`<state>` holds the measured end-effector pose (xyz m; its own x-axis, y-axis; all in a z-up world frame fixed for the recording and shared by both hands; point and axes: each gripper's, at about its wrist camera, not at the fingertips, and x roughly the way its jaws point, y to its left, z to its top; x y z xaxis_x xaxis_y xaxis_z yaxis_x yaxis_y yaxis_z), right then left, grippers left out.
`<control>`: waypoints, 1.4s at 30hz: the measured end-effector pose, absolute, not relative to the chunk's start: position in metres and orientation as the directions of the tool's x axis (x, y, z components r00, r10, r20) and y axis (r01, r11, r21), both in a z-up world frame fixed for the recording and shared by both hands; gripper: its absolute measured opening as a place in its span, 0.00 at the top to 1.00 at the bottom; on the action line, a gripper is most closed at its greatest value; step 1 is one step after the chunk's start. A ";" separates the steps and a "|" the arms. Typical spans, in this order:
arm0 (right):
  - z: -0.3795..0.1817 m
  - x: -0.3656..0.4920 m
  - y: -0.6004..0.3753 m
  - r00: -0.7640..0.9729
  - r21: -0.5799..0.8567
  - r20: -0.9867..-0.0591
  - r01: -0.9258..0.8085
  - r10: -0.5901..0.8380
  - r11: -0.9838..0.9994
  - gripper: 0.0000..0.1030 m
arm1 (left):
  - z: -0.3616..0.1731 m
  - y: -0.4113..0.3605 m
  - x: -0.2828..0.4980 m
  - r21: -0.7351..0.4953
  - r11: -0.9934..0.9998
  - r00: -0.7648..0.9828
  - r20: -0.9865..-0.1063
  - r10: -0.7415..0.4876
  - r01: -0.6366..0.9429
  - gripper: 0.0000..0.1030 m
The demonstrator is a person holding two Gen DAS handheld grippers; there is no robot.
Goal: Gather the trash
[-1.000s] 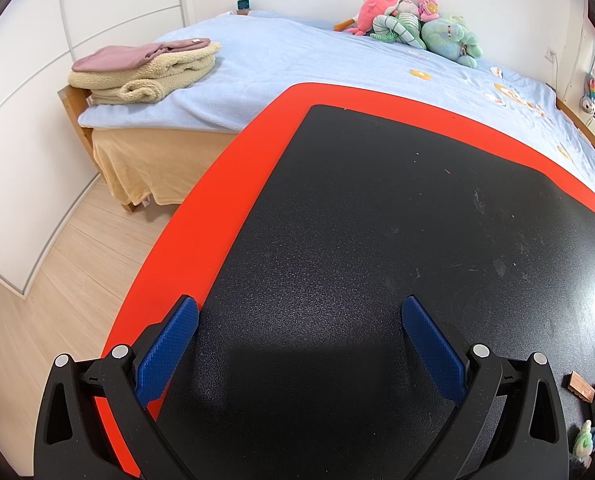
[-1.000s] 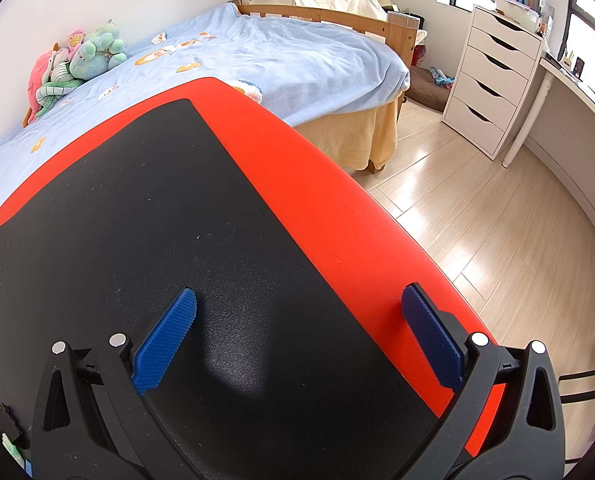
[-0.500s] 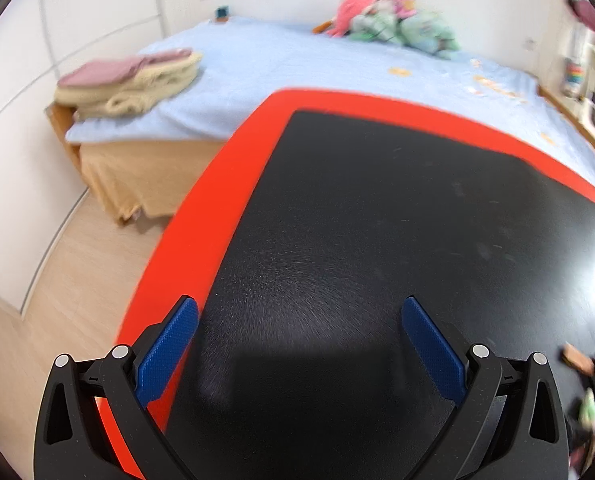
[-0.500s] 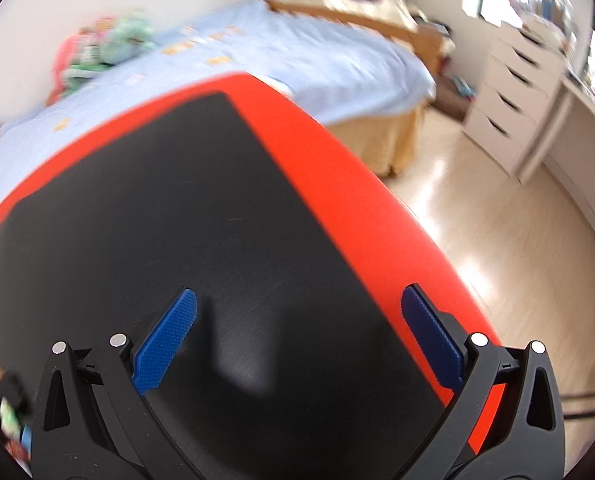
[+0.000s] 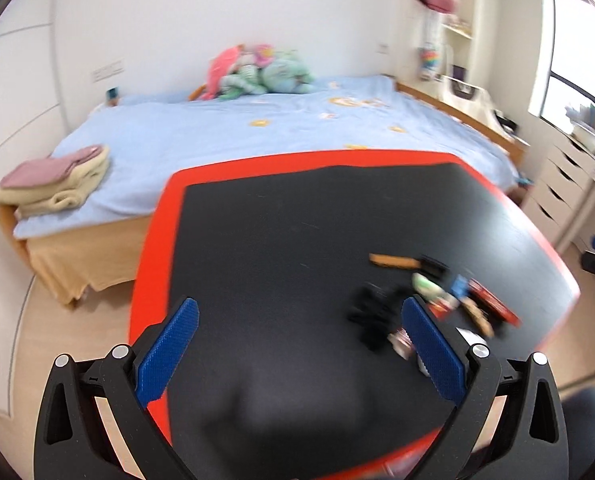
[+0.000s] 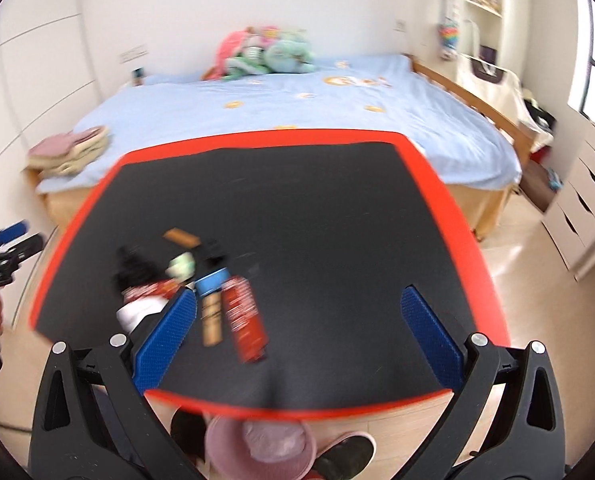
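Note:
A blurred heap of trash lies on the black table top with the red border (image 6: 437,176): a red wrapper (image 6: 244,322), a tan bar wrapper (image 6: 211,318), a blue-banded piece (image 6: 211,280), a pale green item (image 6: 182,266), an orange wrapper (image 6: 181,237) and black scraps (image 6: 135,266). In the left wrist view the heap (image 5: 429,296) sits on the right of the table (image 5: 153,240). My left gripper (image 5: 297,352) is open above the table, its right finger beside the heap. My right gripper (image 6: 297,340) is open over the near table edge, its left finger next to the trash.
A pink round bin (image 6: 263,446) stands on the floor under the near table edge, beside a person's dark shoes (image 6: 347,456). Behind the table is a bed (image 5: 257,140) with plush toys (image 5: 257,72) and folded blankets (image 5: 53,184). White drawers (image 6: 585,208) stand at the right.
Both cameras have swung and pulled back fast, with blur: each now faces the bed across the whole table, and the trash heap has come into full view. Both grippers stay open.

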<state>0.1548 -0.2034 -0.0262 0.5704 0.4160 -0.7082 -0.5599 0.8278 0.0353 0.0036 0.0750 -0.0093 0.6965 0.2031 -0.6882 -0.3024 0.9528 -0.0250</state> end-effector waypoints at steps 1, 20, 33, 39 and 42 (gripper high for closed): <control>-0.024 0.144 -0.201 0.563 0.036 -0.707 -0.576 0.428 0.817 0.03 | -0.007 0.067 -0.001 -0.027 0.960 0.704 -0.686 0.185 -0.278 0.05; -0.032 0.098 -0.179 0.504 0.028 -0.733 -0.649 0.456 0.761 0.03 | -0.011 0.023 -0.021 -0.076 0.985 0.691 -0.721 0.051 -0.152 0.05; -0.029 0.100 -0.185 0.524 0.018 -0.719 -0.642 0.457 0.766 0.03 | -0.005 0.010 -0.020 -0.069 0.992 0.704 -0.710 0.027 -0.108 0.05; -0.027 0.101 -0.191 0.524 0.038 -0.709 -0.640 0.472 0.768 0.03 | -0.005 0.009 -0.017 -0.050 0.991 0.701 -0.711 0.050 -0.122 0.05; -0.027 0.102 -0.191 0.520 0.040 -0.712 -0.641 0.473 0.766 0.03 | -0.005 0.010 -0.017 -0.064 0.991 0.705 -0.709 0.037 -0.116 0.05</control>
<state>0.1018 -0.1911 -0.0268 0.5200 0.4725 -0.7116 -0.6412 0.7663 0.0403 -0.0174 0.0099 -0.0048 0.7045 0.0370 -0.7087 -0.1161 0.9912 -0.0637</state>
